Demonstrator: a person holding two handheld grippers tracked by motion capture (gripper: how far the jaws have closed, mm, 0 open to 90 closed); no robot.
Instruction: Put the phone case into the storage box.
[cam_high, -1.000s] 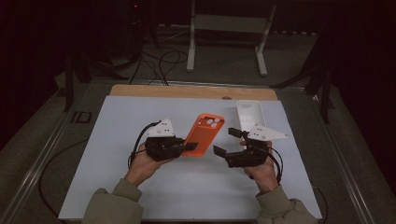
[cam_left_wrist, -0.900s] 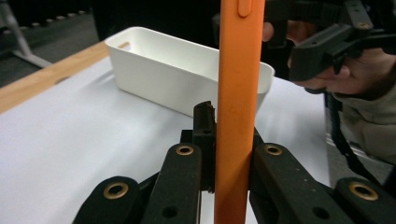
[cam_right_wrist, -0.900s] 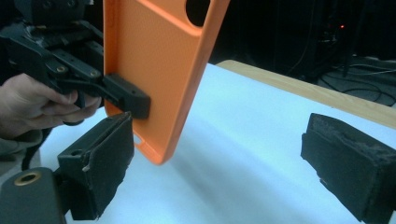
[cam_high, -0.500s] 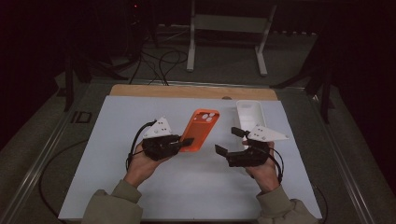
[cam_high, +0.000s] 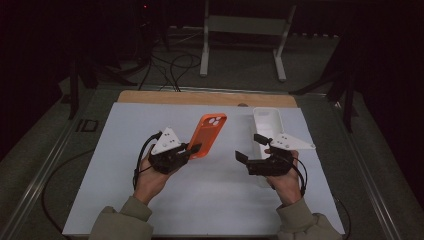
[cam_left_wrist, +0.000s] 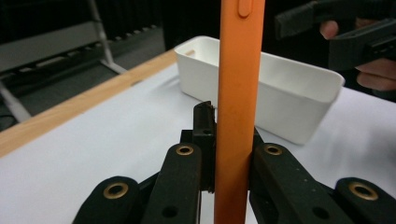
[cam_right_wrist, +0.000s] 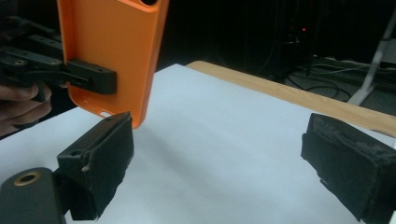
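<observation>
The left gripper (cam_high: 192, 148) clamps the orange case (cam_high: 206, 135) upright; the right gripper (cam_high: 248, 150), jaws wide, probably takes it next.

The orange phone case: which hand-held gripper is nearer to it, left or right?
Left. The left hand-held gripper is shut on the orange phone case; the right hand-held gripper is open, apart from it, beside the white tray.

Both claws are black, with linked arms pinned by brass-ringed rivets. The left claw (cam_high: 196, 147) and the right claw (cam_high: 250, 148) each carry a pale grey three-cornered plate on top and trail a black cable. The right claw's pads (cam_right_wrist: 109, 161) are worn, fuzzy black foam. The sleeves (cam_high: 121, 220) are olive-grey.
</observation>
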